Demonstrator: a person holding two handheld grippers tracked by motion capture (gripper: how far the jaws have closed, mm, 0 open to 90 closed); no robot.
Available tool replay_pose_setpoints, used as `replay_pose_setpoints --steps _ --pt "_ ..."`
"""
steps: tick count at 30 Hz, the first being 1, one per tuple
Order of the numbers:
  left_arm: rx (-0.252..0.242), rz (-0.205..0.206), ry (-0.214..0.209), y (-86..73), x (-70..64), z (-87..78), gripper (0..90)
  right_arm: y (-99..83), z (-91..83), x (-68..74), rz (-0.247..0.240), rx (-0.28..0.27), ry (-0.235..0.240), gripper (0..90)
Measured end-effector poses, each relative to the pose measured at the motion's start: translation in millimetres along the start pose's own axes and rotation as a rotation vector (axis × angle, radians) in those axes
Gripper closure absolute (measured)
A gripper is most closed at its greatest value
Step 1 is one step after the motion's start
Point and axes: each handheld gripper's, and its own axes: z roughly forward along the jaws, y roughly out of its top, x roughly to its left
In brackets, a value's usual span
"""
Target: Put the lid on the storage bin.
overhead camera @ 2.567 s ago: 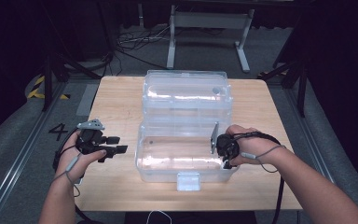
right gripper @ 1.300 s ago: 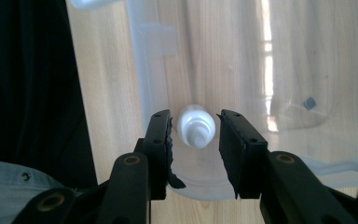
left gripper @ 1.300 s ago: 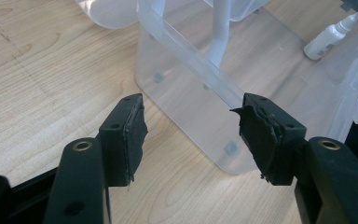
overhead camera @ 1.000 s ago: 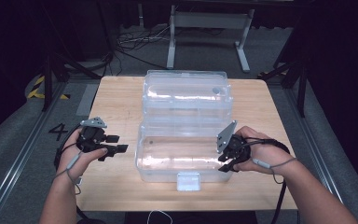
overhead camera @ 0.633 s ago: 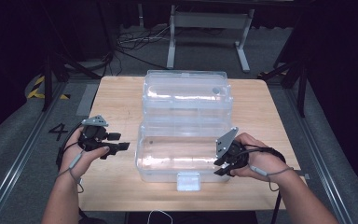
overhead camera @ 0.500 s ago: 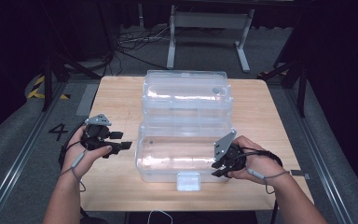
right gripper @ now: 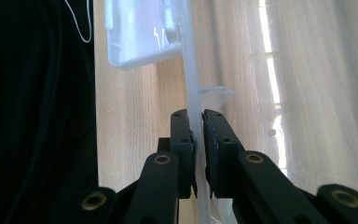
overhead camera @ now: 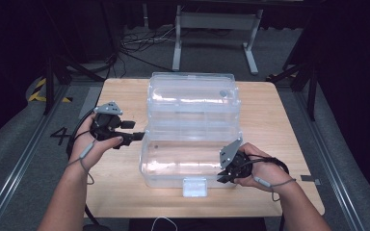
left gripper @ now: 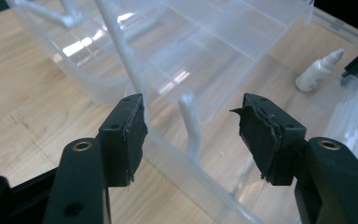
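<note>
The right gripper [right gripper: 198, 140] view shows what the high view cannot: its two jaws are pinched almost together on the thin front rim of the clear plastic box [right gripper: 192, 84], the rim running straight up between the pads. Just beyond the jaws on that rim sits the white latch [right gripper: 137, 32].

In the high view the right hand [overhead camera: 262, 168] lies low at the box's near right corner, forearm coming in from the table's near edge, the gripper [overhead camera: 227, 174] turned in toward the box [overhead camera: 190, 159].

The left gripper [left gripper: 191, 135] view shows jaws spread wide, straddling the box's side wall without gripping it. Far past them, inside the box, lies a small white bottle [left gripper: 318, 71].

From above, the left hand [overhead camera: 101, 139] holds its gripper [overhead camera: 134, 135] level at the box's left side.
</note>
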Motion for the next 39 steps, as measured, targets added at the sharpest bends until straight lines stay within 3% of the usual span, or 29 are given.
replay_pose_setpoints --steps 4,8,10,12,18,19,26,29,39 --pt "-0.003 0.021 -0.012 15.2 -2.8 3.4 40.9 -1.4 0.5 -2.8 -0.026 -0.017 0.002 83.2" --pt "-0.006 0.050 -0.023 27.6 -5.6 5.8 40.9 -1.9 0.7 -2.0 -0.006 -0.028 -0.001 83.2" --pt "-0.005 0.059 -0.028 33.0 -5.7 7.1 40.9 -2.8 0.5 -3.6 -0.028 -0.022 0.006 83.2" --pt "-0.005 0.054 -0.033 37.9 -5.6 8.3 40.9 -2.5 0.7 -2.7 -0.007 -0.031 0.000 83.2" --pt "-0.009 0.066 -0.040 51.2 -4.7 10.2 40.9 -3.1 0.5 -4.0 -0.021 -0.030 0.015 83.2" --pt "-0.018 0.062 -0.048 54.9 -4.7 10.7 40.9 -2.9 1.0 -2.9 0.000 -0.040 0.016 83.1" --pt "-0.019 0.079 -0.047 69.9 -4.2 16.2 40.9 -3.3 0.9 -2.5 0.004 -0.041 0.013 83.2" --pt "-0.016 0.090 -0.048 78.2 -5.6 19.1 40.9 -4.0 0.8 -4.4 -0.027 -0.036 0.015 83.1" --pt "-0.012 0.113 -0.082 103.2 -9.3 35.9 40.9 -4.9 0.9 -4.9 -0.016 -0.043 0.024 82.9"
